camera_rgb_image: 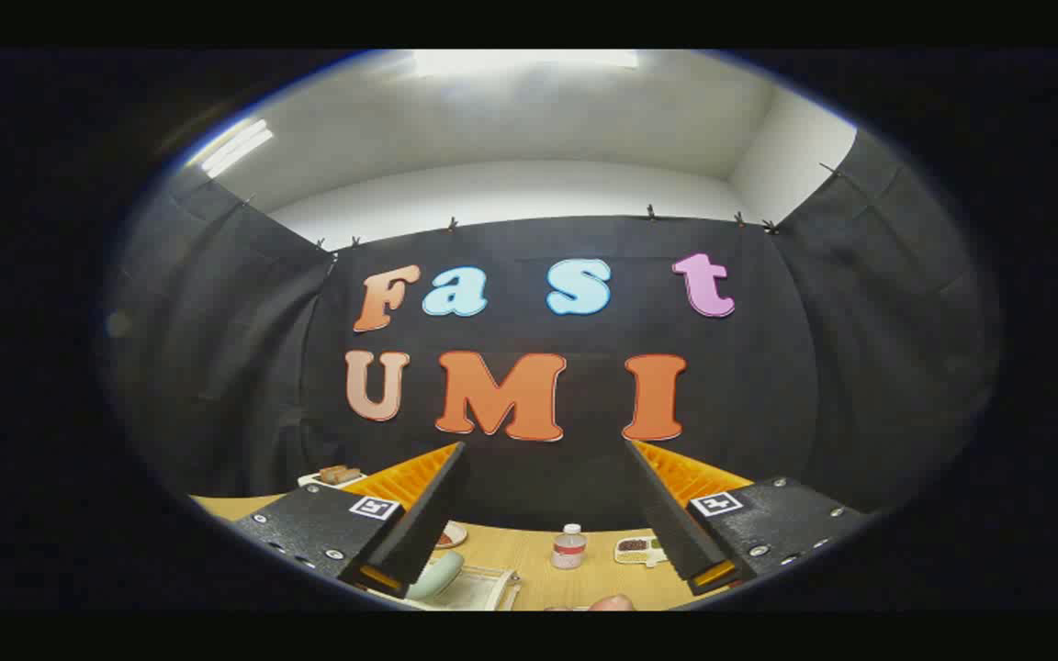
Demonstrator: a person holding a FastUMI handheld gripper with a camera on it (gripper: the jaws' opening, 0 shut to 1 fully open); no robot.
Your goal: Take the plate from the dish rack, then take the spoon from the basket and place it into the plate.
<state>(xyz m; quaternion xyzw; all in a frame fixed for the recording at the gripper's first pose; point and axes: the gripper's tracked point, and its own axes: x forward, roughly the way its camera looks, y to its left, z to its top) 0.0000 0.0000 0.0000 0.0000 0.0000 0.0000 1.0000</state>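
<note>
Our gripper [543, 514] fingers spread wide and empty above the table [529, 565], a small bottle [569, 547] standing beyond them.

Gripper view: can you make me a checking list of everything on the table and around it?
Surface: wooden table, partly behind the fingers.
Job's things: pale green plate standing in a light dish rack, between the fingers; spoon and basket not made out.
Clutter: small bottle; divided snack tray; small dish; tray of brown pieces.
Gripper: gripper open, holding nothing, raised over the table.
Cables: nothing seen.
Surroundings: black cloth walls, white ceiling, ceiling lights.
</note>
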